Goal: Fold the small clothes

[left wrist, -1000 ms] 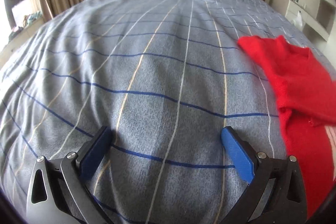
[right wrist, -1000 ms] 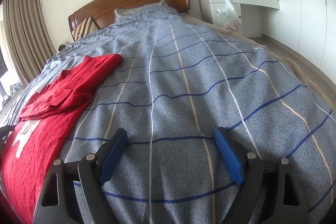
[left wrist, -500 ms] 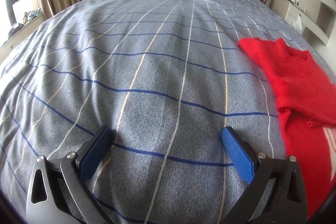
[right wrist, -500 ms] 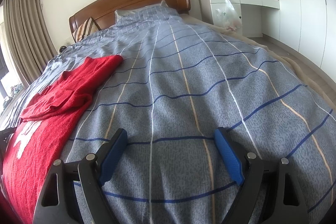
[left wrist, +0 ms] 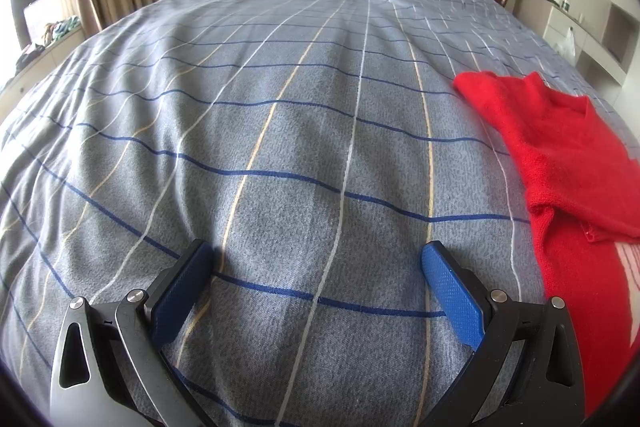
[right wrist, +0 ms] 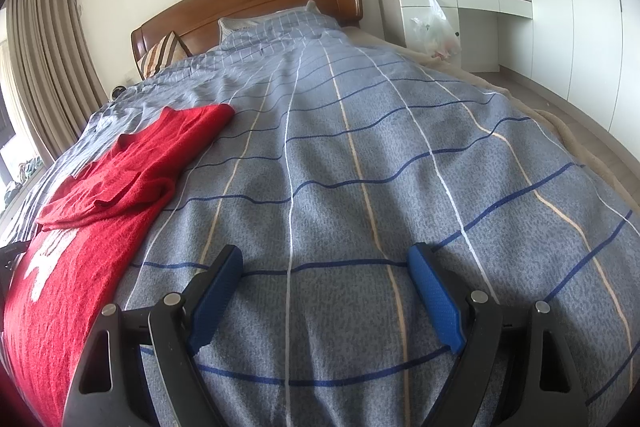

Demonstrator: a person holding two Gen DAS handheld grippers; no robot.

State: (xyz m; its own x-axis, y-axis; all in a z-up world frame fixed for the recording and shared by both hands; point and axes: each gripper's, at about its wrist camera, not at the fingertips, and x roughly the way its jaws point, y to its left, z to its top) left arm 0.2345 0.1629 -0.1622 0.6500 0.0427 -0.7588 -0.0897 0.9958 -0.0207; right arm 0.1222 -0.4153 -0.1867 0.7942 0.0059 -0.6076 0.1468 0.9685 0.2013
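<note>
Since the red sweater (left wrist: 560, 163) lies on the bed (left wrist: 280, 147) between both grippers, one sleeve already folded across it, a pinch could also catch the plaid cover or drag the knit askew. Left gripper (left wrist: 316, 263) and right gripper (right wrist: 324, 267) stand spread, empty, over bare cover. White chest print shows only partly; unreadable. No brand visible.

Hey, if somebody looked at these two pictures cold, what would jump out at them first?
The bright red sweater stands out first, lying partly folded on the blue-grey checked bedspread, at the right edge of the left view and the left of the right view. Next come the blue pads of each hand-held gripper, left and right, both wide open over bare bedspread, holding nothing.
</note>
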